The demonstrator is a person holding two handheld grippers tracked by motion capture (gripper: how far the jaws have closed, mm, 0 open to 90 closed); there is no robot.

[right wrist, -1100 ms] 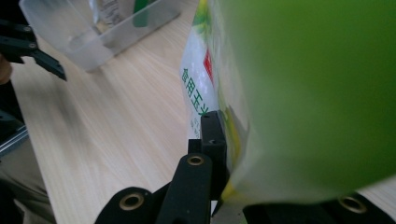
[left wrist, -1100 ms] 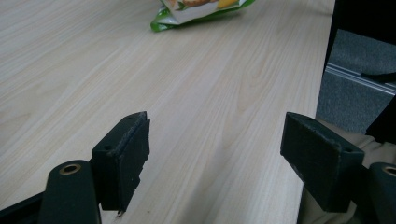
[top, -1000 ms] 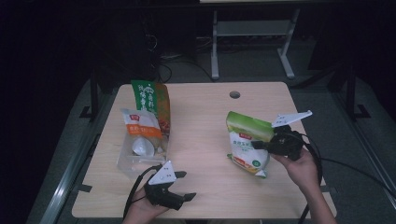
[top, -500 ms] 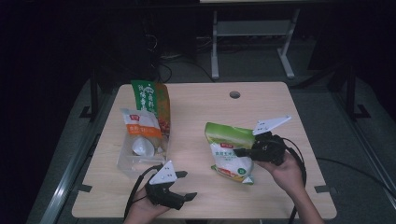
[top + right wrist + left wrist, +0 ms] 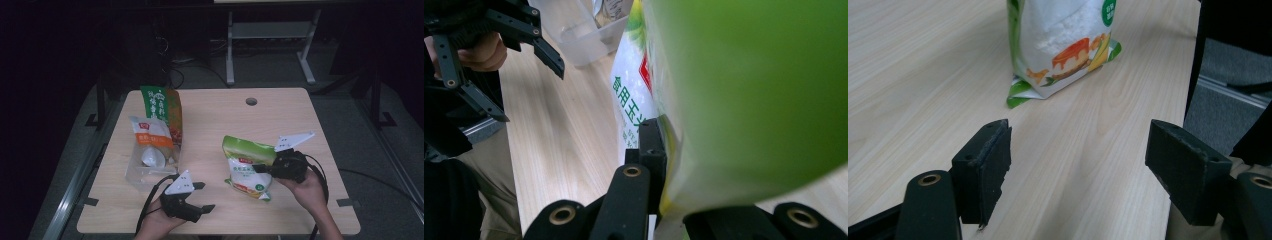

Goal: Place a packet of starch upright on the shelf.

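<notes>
The green-topped white plastic bag of flour-like powder (image 5: 247, 167) sits right of centre on the light wooden table (image 5: 210, 115), its lower end toward the near edge. The right gripper (image 5: 265, 168) has its jaws pinched on the bag's right edge; the right gripper view shows one black jaw pressed against the printed white face, with the green top blurred close to the lens. The left gripper (image 5: 202, 196) rests near the front edge of the table, left of the bag and apart from it, its jaws spread wide with nothing between them; the left gripper view shows the bag's lower corner (image 5: 1063, 50) ahead of the open jaws. At the table's left lie a green-and-orange printed packet (image 5: 162, 107), an orange-and-white pouch (image 5: 150, 137), and a clear plastic bag (image 5: 145, 167), clustered together and overlapping.
</notes>
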